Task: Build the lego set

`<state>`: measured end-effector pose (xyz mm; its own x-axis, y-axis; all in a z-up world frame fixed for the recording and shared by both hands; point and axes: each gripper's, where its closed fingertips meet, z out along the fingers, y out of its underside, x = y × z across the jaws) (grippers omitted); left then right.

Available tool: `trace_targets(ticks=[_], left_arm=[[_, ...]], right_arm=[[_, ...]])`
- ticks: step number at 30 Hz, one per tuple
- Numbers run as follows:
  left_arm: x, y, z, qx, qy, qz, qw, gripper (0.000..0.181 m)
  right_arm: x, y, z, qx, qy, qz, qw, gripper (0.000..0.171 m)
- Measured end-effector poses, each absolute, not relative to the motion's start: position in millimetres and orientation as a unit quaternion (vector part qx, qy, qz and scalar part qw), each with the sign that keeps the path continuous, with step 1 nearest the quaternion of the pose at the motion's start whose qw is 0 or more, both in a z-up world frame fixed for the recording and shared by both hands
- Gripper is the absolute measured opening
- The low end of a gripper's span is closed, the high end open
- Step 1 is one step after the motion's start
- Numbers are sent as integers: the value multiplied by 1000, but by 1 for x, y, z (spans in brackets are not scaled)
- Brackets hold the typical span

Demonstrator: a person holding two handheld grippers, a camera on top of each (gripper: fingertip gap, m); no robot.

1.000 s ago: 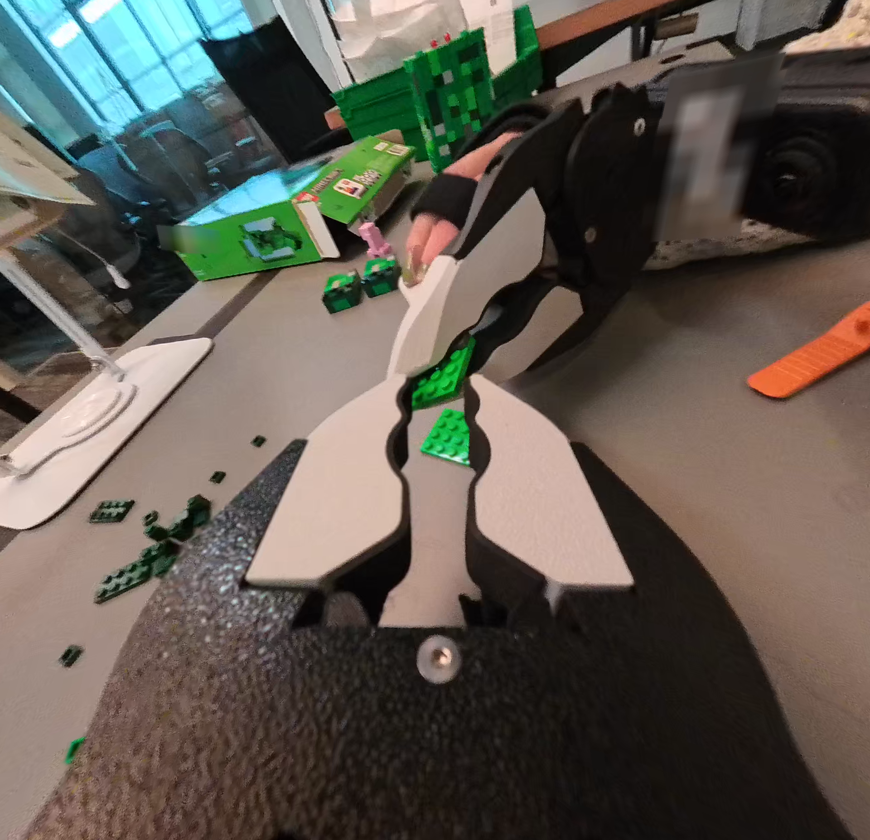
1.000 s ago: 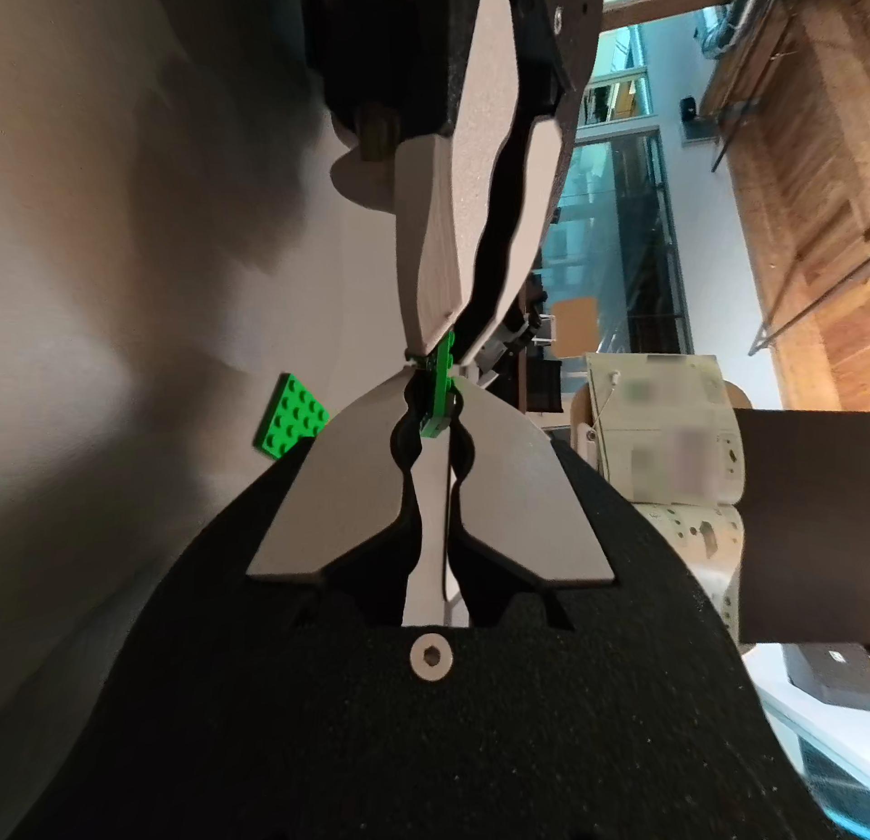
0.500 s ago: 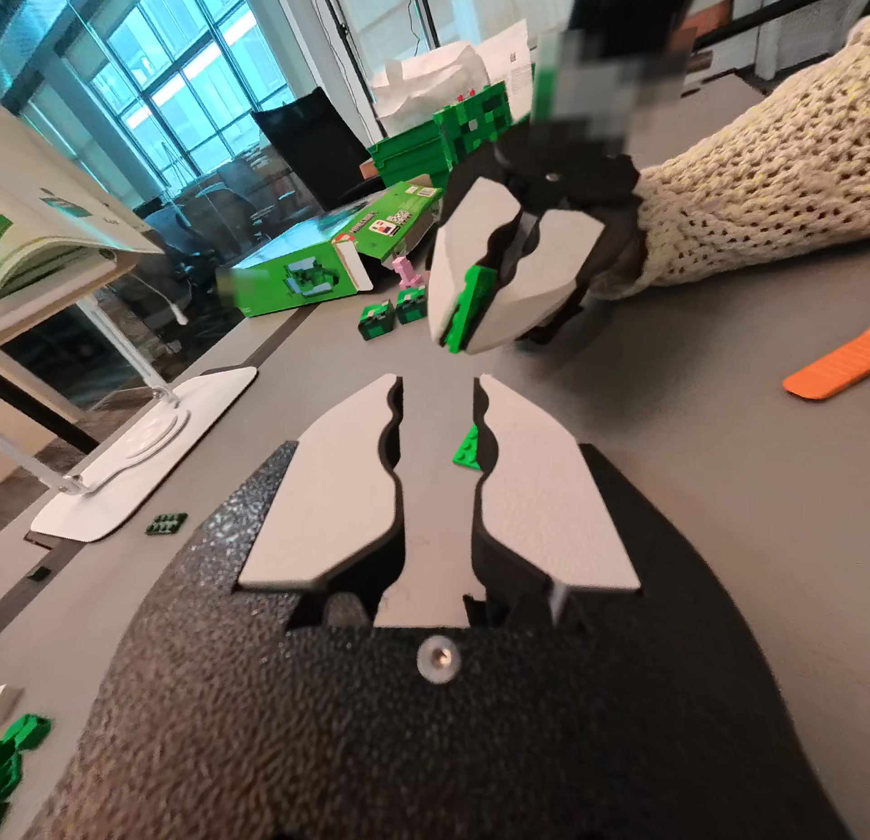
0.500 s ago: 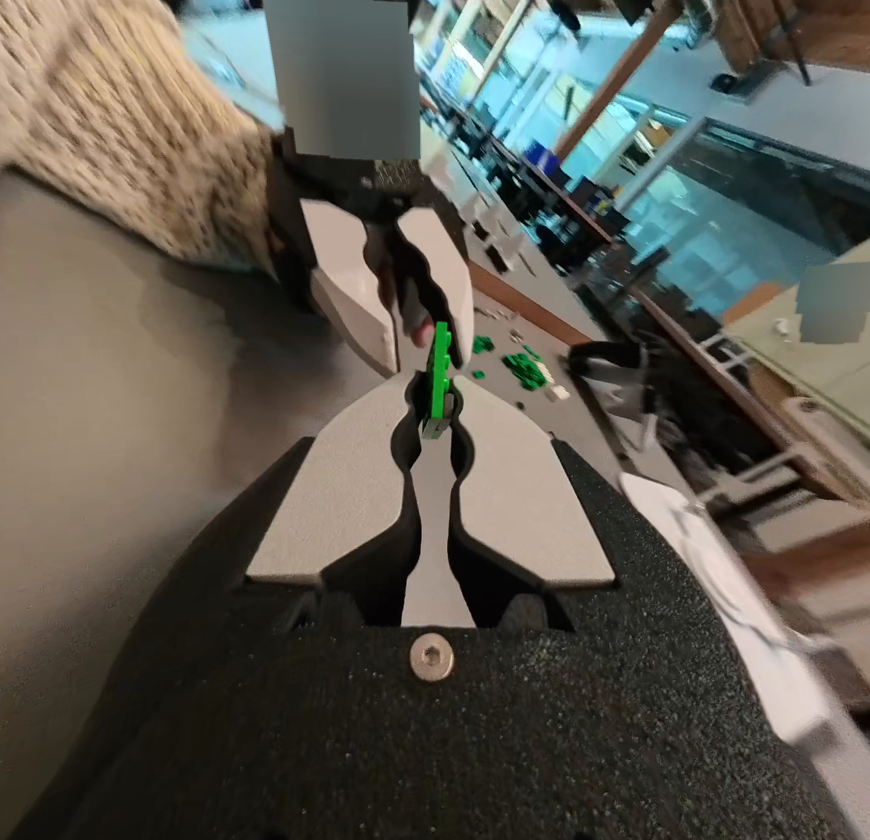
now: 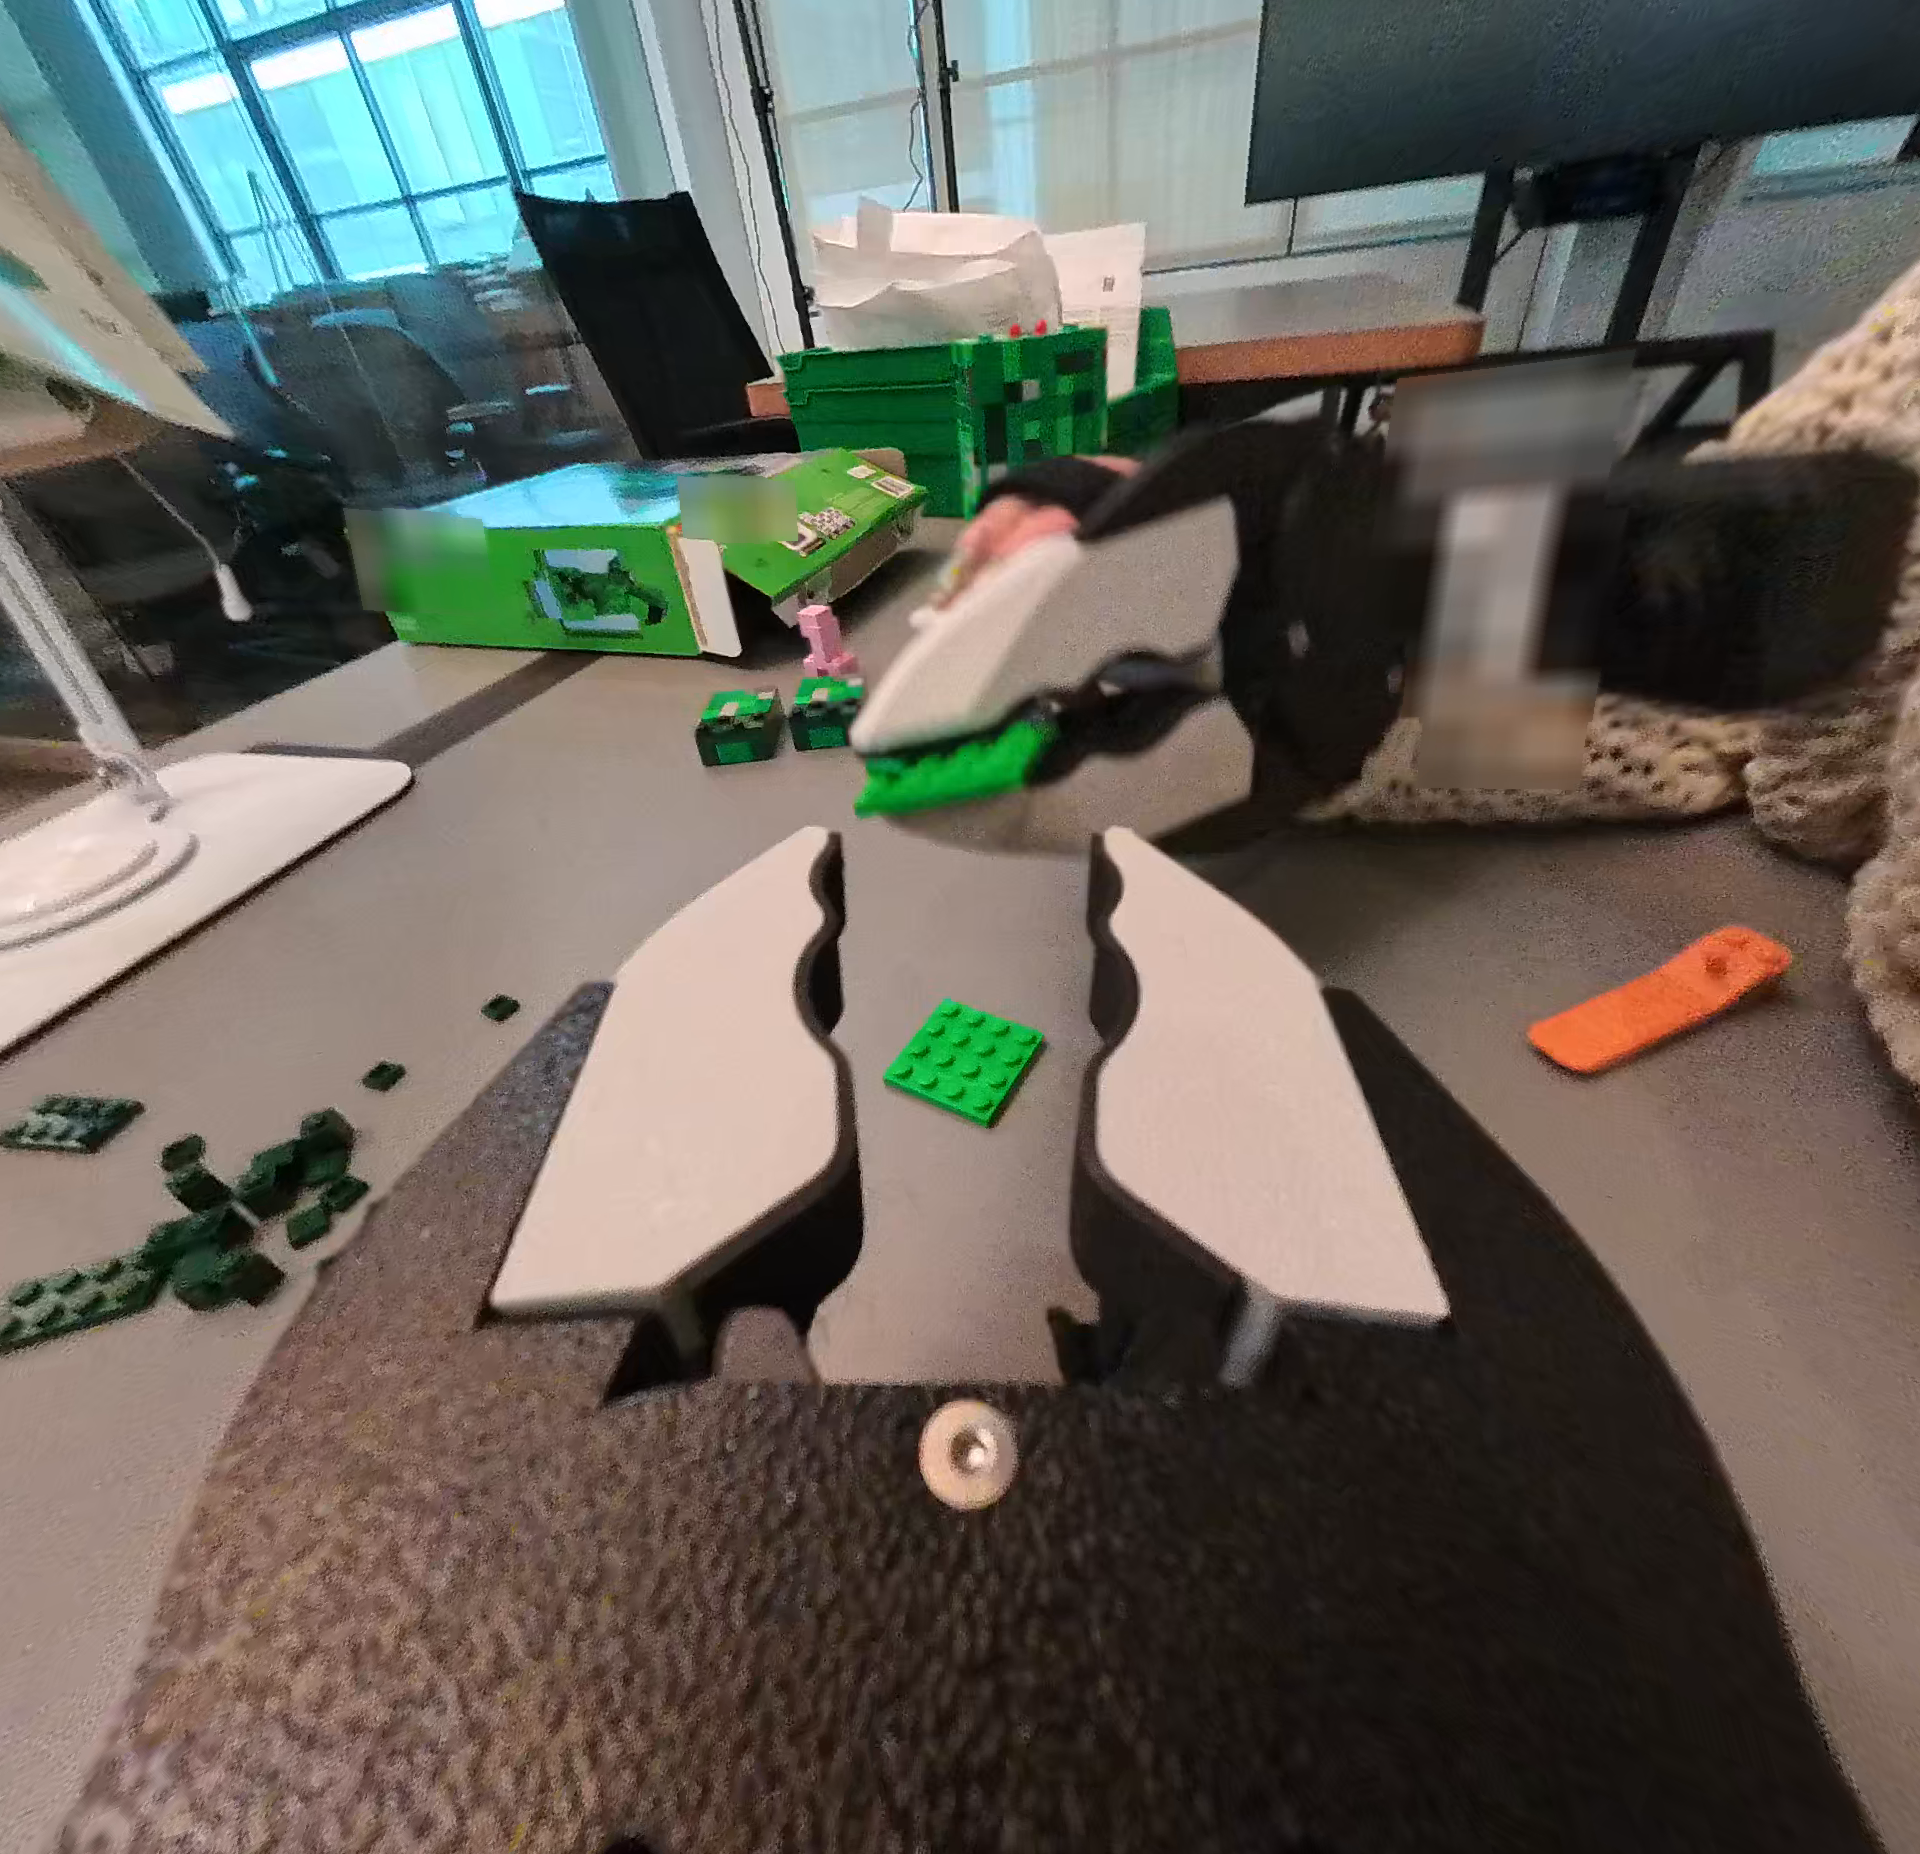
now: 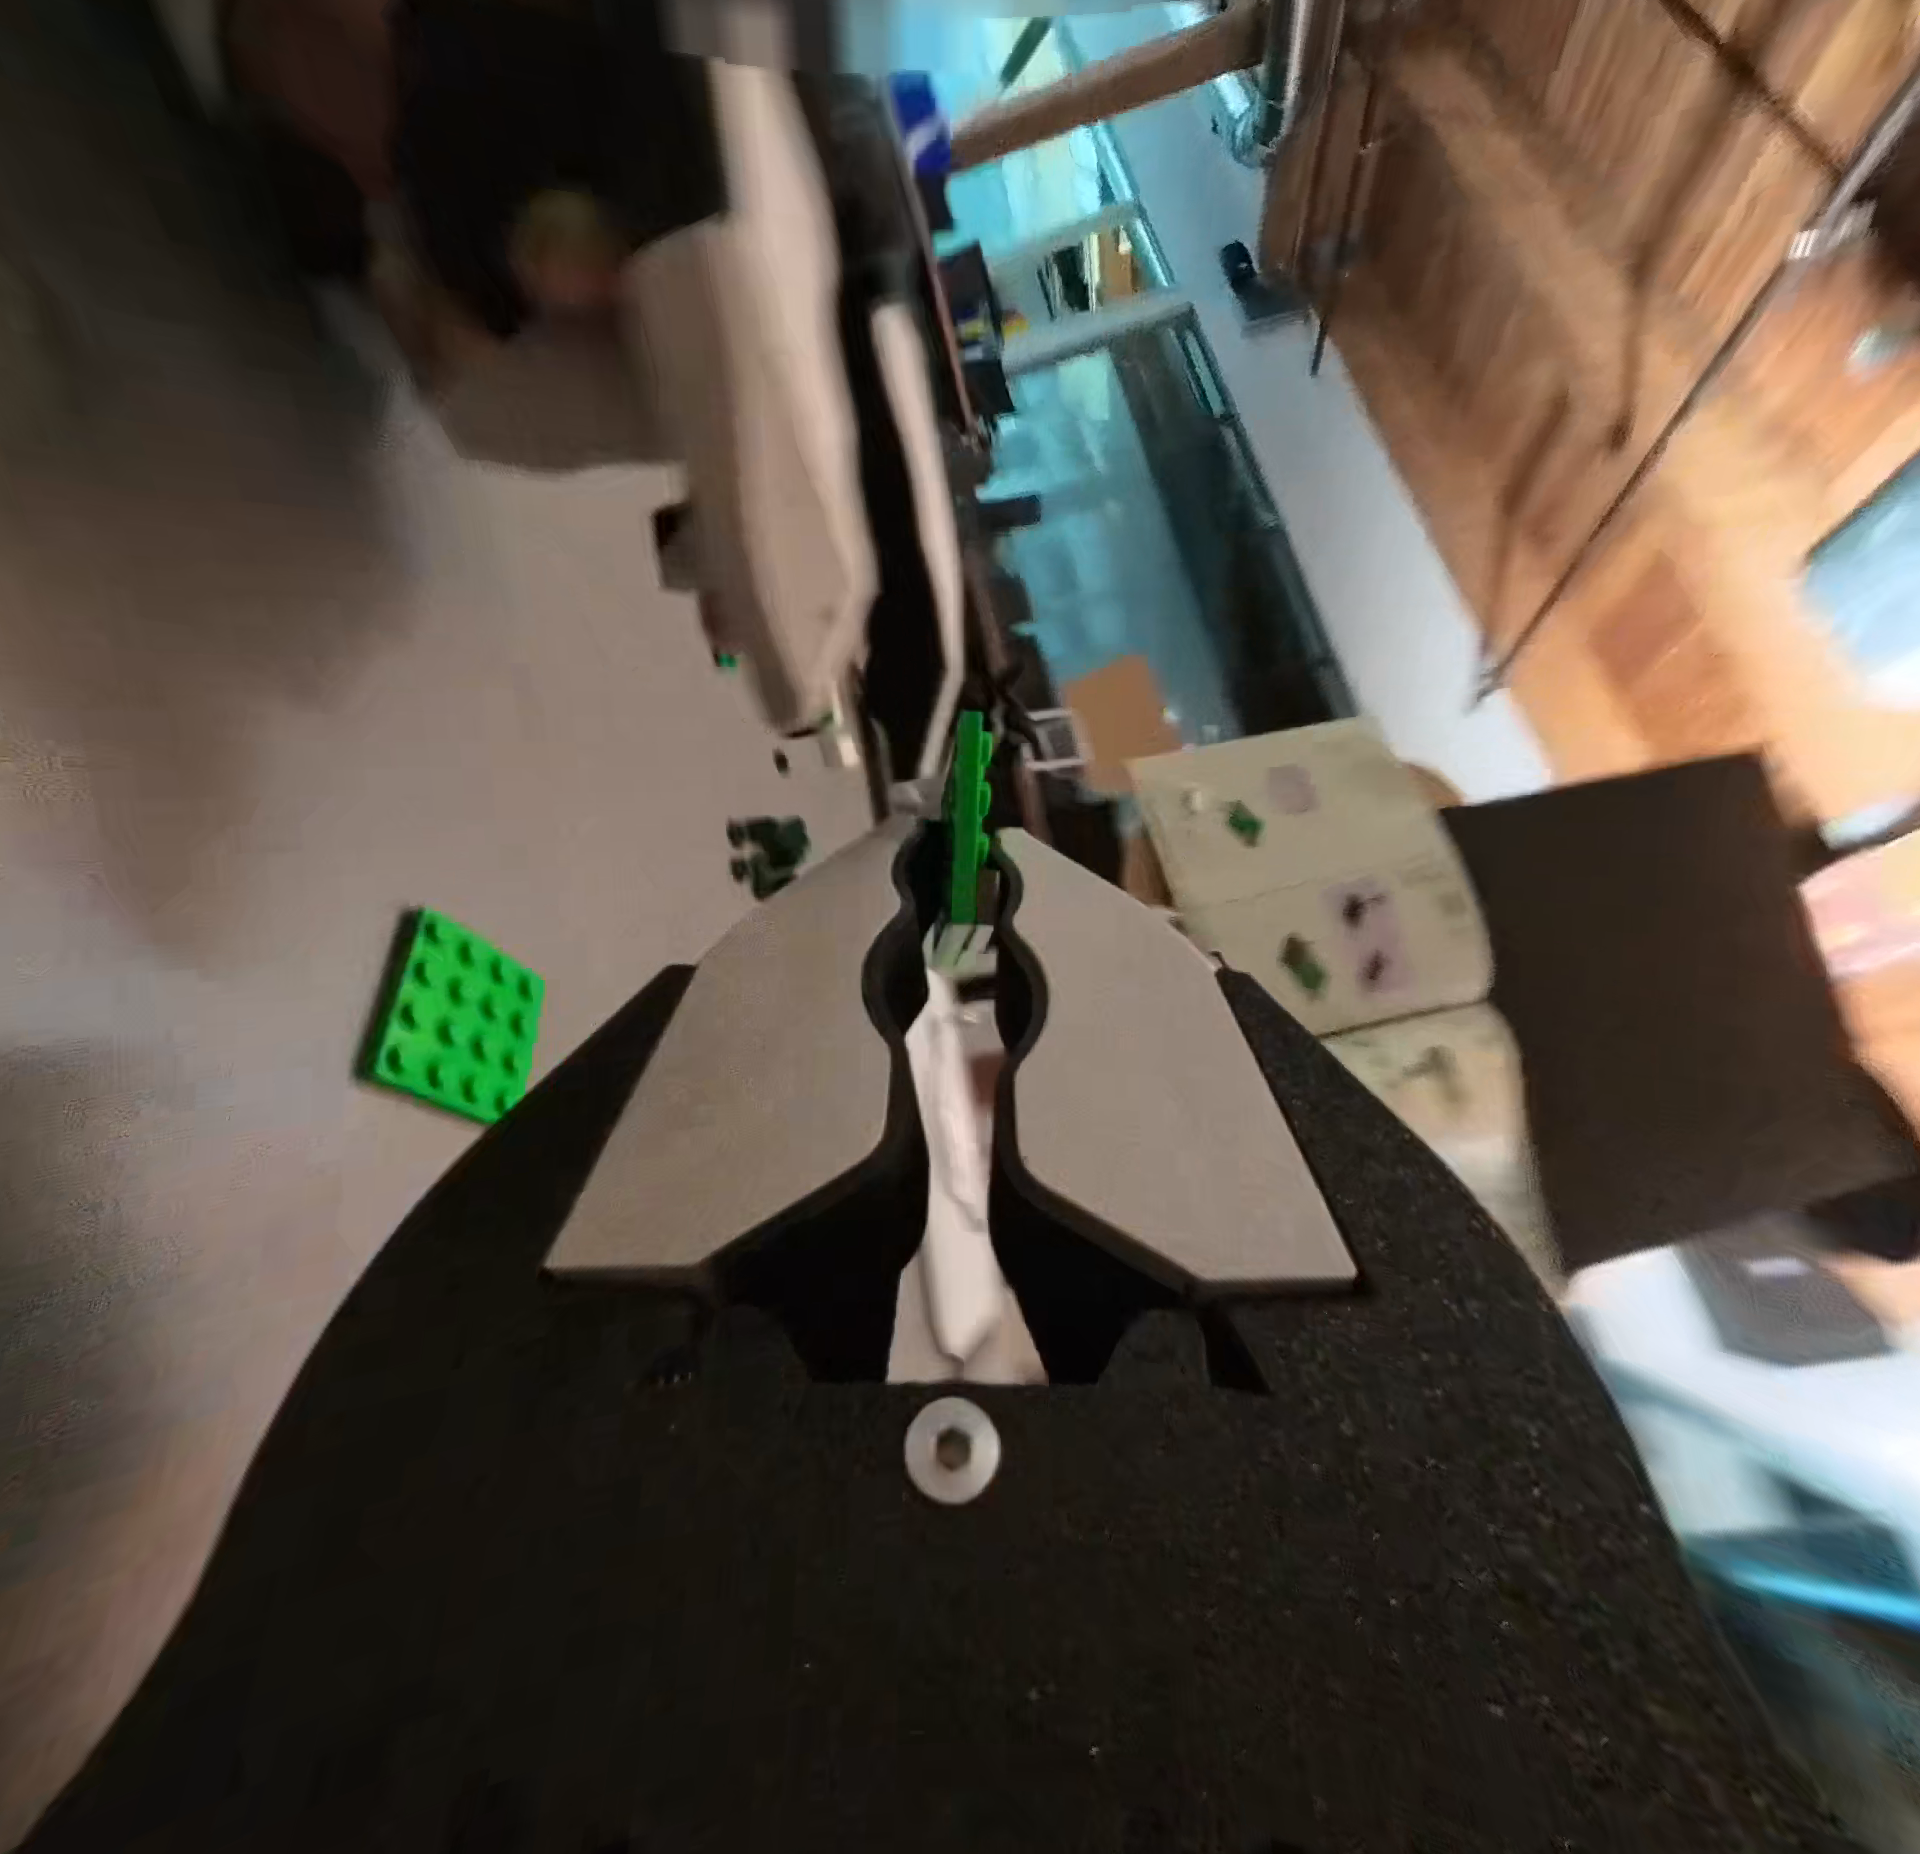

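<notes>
My right gripper (image 6: 951,869) had its fingers closed on a bright green plate (image 6: 966,817), held by the edge so its studs stayed free for joining. My left gripper (image 5: 961,931) had its fingers apart and empty, framing a second green plate (image 5: 964,1061) lying flat on the tabletop (image 5: 1558,1233). Dark green pieces (image 5: 208,1212) lay at nine o'clock, probably kept aside for later.

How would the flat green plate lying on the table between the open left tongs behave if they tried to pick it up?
The green plate looks thin, rigid and probably light. Lying flat on the table, it offers the left tongs little edge, so it may slide rather than lift.
</notes>
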<state>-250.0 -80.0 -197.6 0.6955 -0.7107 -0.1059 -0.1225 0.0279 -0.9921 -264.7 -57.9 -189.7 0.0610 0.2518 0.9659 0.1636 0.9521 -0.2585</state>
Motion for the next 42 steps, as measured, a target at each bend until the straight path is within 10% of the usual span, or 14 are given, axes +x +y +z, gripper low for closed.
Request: trace_targets(ticks=[23, 42], left_arm=[[-248, -80, -213, -686, 353, -211, 601, 35], [-258, -75, -207, -677, 339, -194, 624, 35]], right_arm=[[-272, -74, -206, -36, -691, -108, 713, 7], [-231, 11, -198, -421, -611, 187, 644, 22]])
